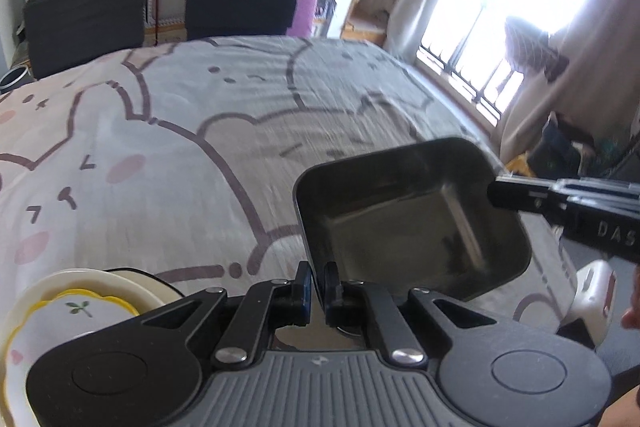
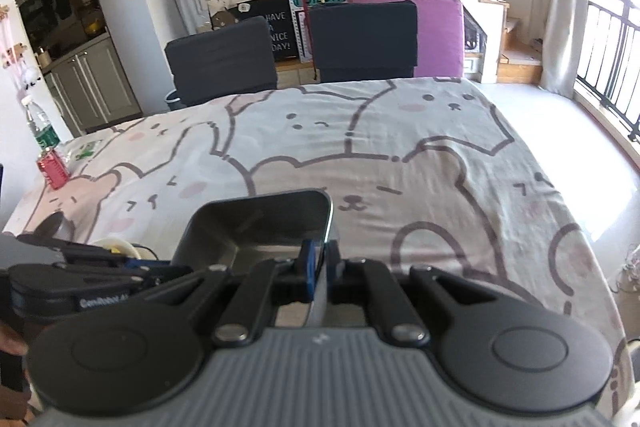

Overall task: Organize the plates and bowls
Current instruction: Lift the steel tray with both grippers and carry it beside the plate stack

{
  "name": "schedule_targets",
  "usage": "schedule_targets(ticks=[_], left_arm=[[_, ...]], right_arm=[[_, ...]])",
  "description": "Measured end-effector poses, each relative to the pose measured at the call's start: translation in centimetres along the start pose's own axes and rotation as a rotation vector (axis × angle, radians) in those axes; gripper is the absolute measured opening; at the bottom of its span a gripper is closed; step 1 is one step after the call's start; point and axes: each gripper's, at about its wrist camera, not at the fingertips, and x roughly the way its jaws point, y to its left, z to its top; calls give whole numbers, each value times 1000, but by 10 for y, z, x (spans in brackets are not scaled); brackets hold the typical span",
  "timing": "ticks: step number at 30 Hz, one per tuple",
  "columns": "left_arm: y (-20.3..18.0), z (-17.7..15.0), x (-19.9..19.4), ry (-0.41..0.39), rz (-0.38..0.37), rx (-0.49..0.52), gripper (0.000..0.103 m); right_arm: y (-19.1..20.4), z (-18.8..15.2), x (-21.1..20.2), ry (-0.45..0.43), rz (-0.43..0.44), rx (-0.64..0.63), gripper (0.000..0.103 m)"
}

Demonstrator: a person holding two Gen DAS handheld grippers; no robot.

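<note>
A dark square dish (image 1: 408, 223) with rounded corners hangs tilted over the bear-print tablecloth (image 1: 192, 115), held by both grippers. My left gripper (image 1: 319, 291) is shut on its near rim. My right gripper (image 1: 495, 191) comes in from the right and is shut on the dish's right rim. In the right wrist view the same dish (image 2: 256, 223) sits just ahead, my right gripper (image 2: 319, 267) pinches its edge, and my left gripper (image 2: 168, 267) reaches it from the left. A stack of pale plates (image 1: 76, 307) with a yellow-rimmed scalloped one on top lies at the lower left.
Two dark chairs (image 2: 364, 39) stand at the table's far side, with a purple seat (image 2: 440, 35) behind them. A water bottle (image 2: 40, 131) and a red can (image 2: 52, 167) stand at the table's left edge. A window with railings (image 2: 612, 39) is on the right.
</note>
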Motion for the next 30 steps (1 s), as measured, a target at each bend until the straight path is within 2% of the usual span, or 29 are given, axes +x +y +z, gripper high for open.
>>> schedule_targets(ticks=[7, 20, 30], left_arm=[[-15, -2, 19, 51, 4, 67, 10], [-23, -4, 38, 108, 21, 96, 12], [-27, -6, 44, 128, 12, 111, 12]], right_arm=[[-5, -4, -1, 22, -41, -25, 7], [-4, -8, 10, 67, -72, -67, 10], [-7, -11, 32, 152, -128, -110, 10]])
